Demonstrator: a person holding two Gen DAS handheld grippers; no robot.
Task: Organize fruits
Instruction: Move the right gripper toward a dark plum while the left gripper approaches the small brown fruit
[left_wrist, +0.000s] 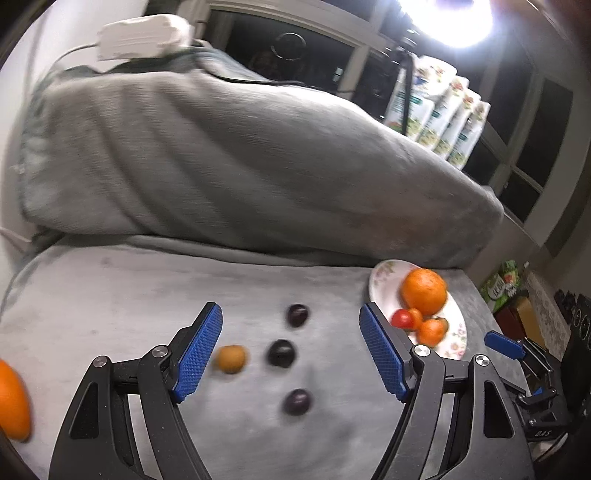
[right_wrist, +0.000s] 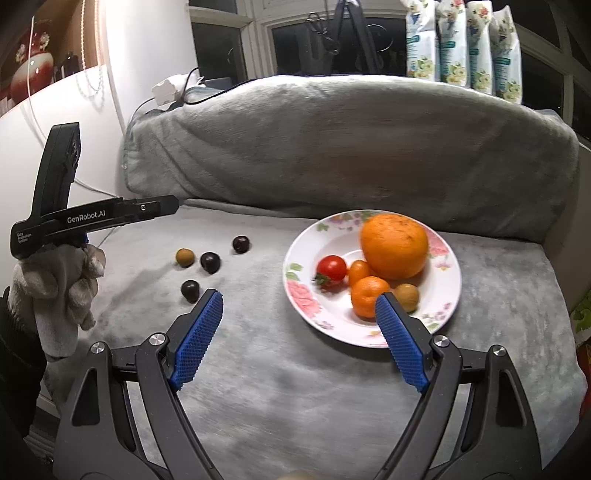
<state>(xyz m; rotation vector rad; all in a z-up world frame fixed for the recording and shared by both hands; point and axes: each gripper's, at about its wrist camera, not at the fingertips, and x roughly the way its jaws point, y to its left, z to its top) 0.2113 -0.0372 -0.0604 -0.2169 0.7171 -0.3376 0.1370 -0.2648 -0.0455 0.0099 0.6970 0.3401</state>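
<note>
left claw (left_wrist: 291, 349) open, blurring three dark fruits (left_wrist: 281, 352).

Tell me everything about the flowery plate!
The plate is round, white and glossy, like china, with pink flowers and green leaves around its rim. It lies flat on the grey blanket. In it sit a big orange, a small orange, a red tomato and two smaller fruits. No tongs touch it.

Three dark plums (right_wrist: 210, 262); one plate (right_wrist: 448, 295); two big oranges (right_wrist: 394, 246); one tomato (right_wrist: 332, 270).
</note>
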